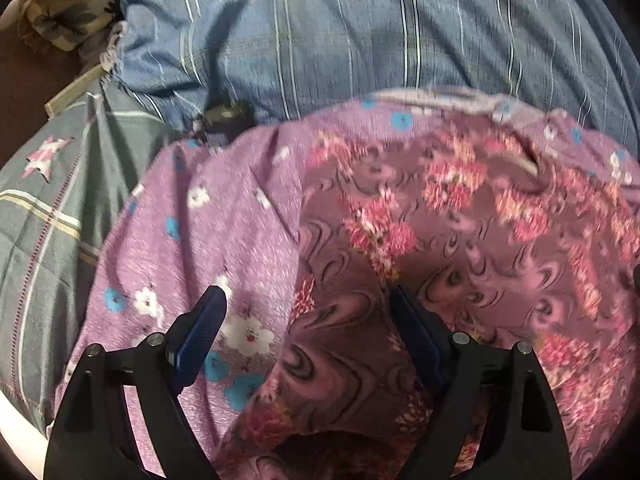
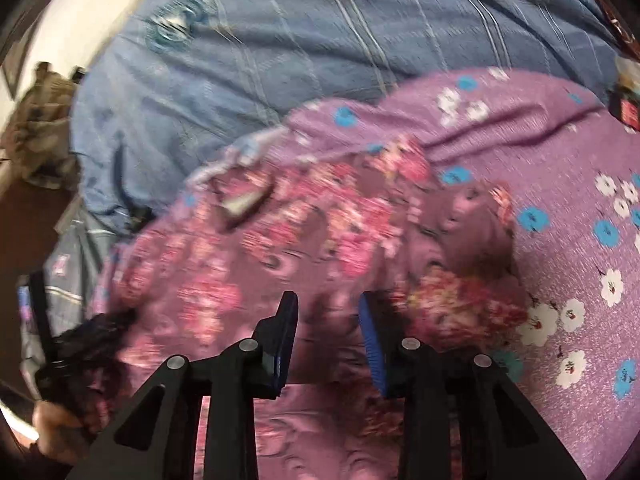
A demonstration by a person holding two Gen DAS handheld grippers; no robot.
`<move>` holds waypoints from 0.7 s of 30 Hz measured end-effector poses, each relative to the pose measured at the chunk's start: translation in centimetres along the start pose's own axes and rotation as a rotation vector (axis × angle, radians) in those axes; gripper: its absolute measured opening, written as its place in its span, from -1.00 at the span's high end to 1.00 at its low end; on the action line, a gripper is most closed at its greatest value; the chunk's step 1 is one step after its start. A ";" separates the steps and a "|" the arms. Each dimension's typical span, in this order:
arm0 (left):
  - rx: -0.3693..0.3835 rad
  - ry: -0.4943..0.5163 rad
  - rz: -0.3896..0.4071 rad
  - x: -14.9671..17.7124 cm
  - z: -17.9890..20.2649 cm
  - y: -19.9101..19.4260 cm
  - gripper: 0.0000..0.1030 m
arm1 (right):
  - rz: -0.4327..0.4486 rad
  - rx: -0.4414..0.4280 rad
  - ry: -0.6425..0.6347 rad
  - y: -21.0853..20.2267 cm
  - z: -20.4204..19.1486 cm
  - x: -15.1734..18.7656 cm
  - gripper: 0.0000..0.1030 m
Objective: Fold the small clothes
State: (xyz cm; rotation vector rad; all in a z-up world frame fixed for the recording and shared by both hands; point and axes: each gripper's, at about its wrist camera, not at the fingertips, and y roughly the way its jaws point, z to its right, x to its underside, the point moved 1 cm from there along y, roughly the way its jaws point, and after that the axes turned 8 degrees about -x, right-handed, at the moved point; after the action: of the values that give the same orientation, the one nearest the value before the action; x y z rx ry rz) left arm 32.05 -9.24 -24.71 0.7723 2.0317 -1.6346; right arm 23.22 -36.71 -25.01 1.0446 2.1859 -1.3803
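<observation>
While both views were motion-blurred, the floral garment [image 1: 460, 240] lay on the purple flowered sheet [image 1: 192, 240]; left gripper [image 1: 308, 296] spread wide over it, right gripper [image 2: 328, 304] spread, gripping nothing.

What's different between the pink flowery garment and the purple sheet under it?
The pink floral garment has dense pink blossoms and dark swirls; the purple sheet has sparse white and blue flowers. The garment lies rumpled on top; the sheet spreads wider beneath. Both are purplish floral fabrics.
</observation>
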 end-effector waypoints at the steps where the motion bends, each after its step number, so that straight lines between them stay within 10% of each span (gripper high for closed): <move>1: 0.017 -0.024 0.027 -0.1 -0.5 -0.7 -0.65 | 0.021 -0.023 -0.022 -0.4 -0.6 -0.1 0.32; 5: 0.047 -0.015 0.050 0.0 -0.4 -1.1 -0.65 | -0.011 -0.097 -0.081 0.6 -2.8 0.1 0.32; 8: 0.003 0.084 -0.007 0.8 1.0 0.6 -0.67 | -0.205 -0.037 -0.159 4.3 -4.7 2.7 0.31; 15: 0.050 0.008 0.037 0.8 -0.6 -1.1 -0.67 | -0.089 -0.049 -0.288 1.8 -7.7 3.0 0.30; 18: 0.032 0.096 0.006 1.6 0.3 0.0 -0.71 | -0.246 -0.039 -0.288 4.2 -7.1 4.2 0.24; 21: 0.069 0.096 0.036 1.5 -0.2 -0.6 -0.70 | -0.212 -0.021 -0.350 3.1 -8.0 4.4 0.26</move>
State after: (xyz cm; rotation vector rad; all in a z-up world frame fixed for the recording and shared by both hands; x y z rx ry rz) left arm 30.52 -8.88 -25.12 0.9230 2.0224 -1.6853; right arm 23.32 -27.07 -26.01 0.5240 2.0844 -1.4950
